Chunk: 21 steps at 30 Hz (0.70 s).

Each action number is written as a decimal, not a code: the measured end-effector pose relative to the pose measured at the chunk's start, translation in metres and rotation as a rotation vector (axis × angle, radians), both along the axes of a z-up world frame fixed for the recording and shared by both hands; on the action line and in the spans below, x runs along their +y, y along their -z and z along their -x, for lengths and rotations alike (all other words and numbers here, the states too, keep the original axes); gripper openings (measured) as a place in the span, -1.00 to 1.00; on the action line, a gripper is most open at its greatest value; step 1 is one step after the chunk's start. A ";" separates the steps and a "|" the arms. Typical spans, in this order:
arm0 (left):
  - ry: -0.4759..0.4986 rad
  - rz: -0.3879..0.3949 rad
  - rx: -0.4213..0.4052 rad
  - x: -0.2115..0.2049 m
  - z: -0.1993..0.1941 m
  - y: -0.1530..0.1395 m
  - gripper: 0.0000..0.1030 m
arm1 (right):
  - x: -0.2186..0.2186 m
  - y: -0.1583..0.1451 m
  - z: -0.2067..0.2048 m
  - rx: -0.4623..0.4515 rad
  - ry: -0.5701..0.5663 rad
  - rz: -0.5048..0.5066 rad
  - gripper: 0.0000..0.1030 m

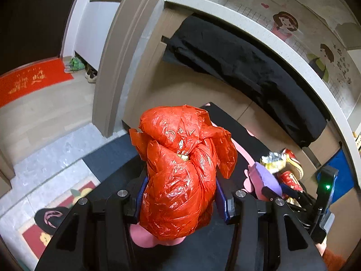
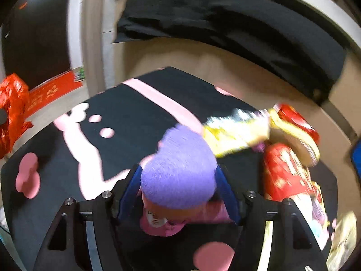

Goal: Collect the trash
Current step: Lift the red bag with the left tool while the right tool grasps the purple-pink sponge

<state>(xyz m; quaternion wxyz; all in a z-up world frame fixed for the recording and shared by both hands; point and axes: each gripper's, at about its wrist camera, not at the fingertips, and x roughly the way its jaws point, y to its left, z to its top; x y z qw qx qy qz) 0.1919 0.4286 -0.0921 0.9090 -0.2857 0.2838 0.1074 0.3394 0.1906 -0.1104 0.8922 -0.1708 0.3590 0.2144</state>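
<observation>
Left gripper (image 1: 180,194): black two-finger tool with blue pads, jaws clamped from both sides on a crumpled, knotted orange-red plastic bag (image 1: 180,164). The bag fills the gap between the pads and bulges above and ahead of them; faint gold printing shows on the film, not legible. In the right wrist view the same bag (image 2: 12,110) hangs at the far left edge.

Right gripper (image 2: 179,194): same build, blue pads set wide either side of a purple fuzzy object with a pink underside (image 2: 178,171). The picture is smeared by motion, so whether the pads press on it or merely flank it cannot be told. From the left wrist view the purple object (image 1: 267,176) stands between the right tool's fingers.

Beside and right of the purple object: a yellow and silver foil snack wrapper (image 2: 237,133) and red packaging with gold print (image 2: 284,171), the writing too blurred to read; they appear to touch one another.

Beneath both tools: a black floor mat with pink shapes (image 2: 126,117).

Background: a black cloth draped over a cabinet front (image 1: 237,63) under a pale speckled countertop (image 1: 248,22); wall stickers of two cartoon figures with dark handwritten-style characters (image 1: 343,67), unreadable; a red doormat with gold characters (image 1: 29,81), also unreadable; shoes by a white cabinet (image 1: 83,67).
</observation>
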 end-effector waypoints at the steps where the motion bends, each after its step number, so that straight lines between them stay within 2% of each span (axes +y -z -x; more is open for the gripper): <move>1: 0.006 0.007 0.003 -0.001 -0.002 0.001 -0.02 | -0.006 0.002 -0.004 0.019 0.011 -0.014 0.28; 6: 0.040 0.014 0.022 -0.011 -0.006 0.006 -0.02 | -0.021 0.022 -0.025 0.124 0.059 -0.043 0.28; 9: 0.043 0.004 0.031 -0.017 -0.007 0.005 -0.02 | -0.023 0.024 -0.029 0.135 0.060 -0.056 0.22; 11: 0.047 -0.005 0.031 -0.022 -0.009 0.002 -0.02 | -0.033 0.009 -0.021 0.098 0.041 -0.131 0.22; 16: 0.100 -0.029 0.006 -0.047 -0.018 -0.013 -0.02 | -0.056 -0.038 -0.004 0.010 0.018 -0.200 0.22; 21: 0.172 -0.051 -0.029 -0.084 -0.028 -0.034 -0.02 | -0.108 -0.071 0.004 0.002 0.055 -0.263 0.22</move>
